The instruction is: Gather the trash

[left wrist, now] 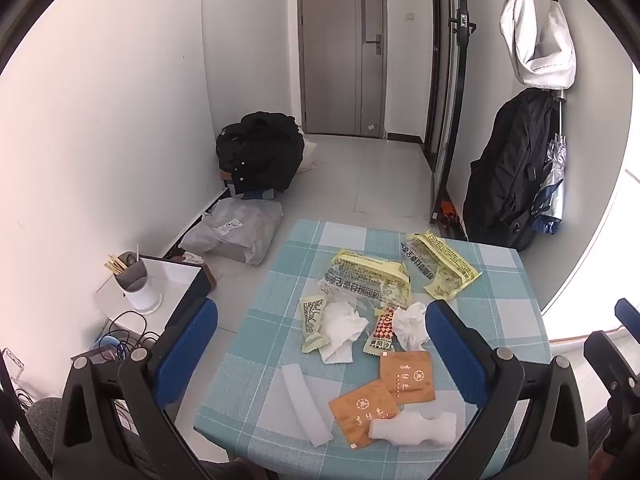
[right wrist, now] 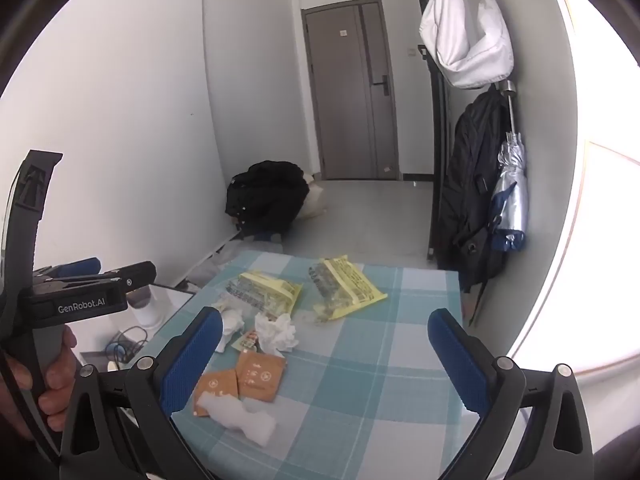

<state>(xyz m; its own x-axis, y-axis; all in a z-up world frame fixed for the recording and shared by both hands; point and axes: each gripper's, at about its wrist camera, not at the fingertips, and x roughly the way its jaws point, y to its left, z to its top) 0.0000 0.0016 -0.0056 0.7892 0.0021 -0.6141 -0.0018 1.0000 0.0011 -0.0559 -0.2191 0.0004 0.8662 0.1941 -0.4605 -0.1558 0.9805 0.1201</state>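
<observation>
Trash lies scattered on a table with a blue checked cloth [left wrist: 500,300]: two yellow wrappers [left wrist: 372,280] [left wrist: 440,268], crumpled white tissues [left wrist: 342,326] [left wrist: 410,326], a small red sauce packet [left wrist: 382,332], two orange sachets [left wrist: 406,376], a white foam piece [left wrist: 412,428] and a white strip [left wrist: 304,400]. My left gripper [left wrist: 320,352] is open and empty, held above the near part of the table. My right gripper [right wrist: 326,356] is open and empty above the cloth [right wrist: 360,380], right of the orange sachets [right wrist: 260,376] and tissue [right wrist: 276,332]. The yellow wrappers [right wrist: 348,288] lie beyond.
A low white stand [left wrist: 176,280] with a utensil cup [left wrist: 138,284] and cables stands left of the table. A black bag [left wrist: 260,152] and grey parcel [left wrist: 236,232] lie on the floor by the wall. A dark jacket [left wrist: 512,168] and umbrella hang at right. A grey door [left wrist: 344,48] is beyond.
</observation>
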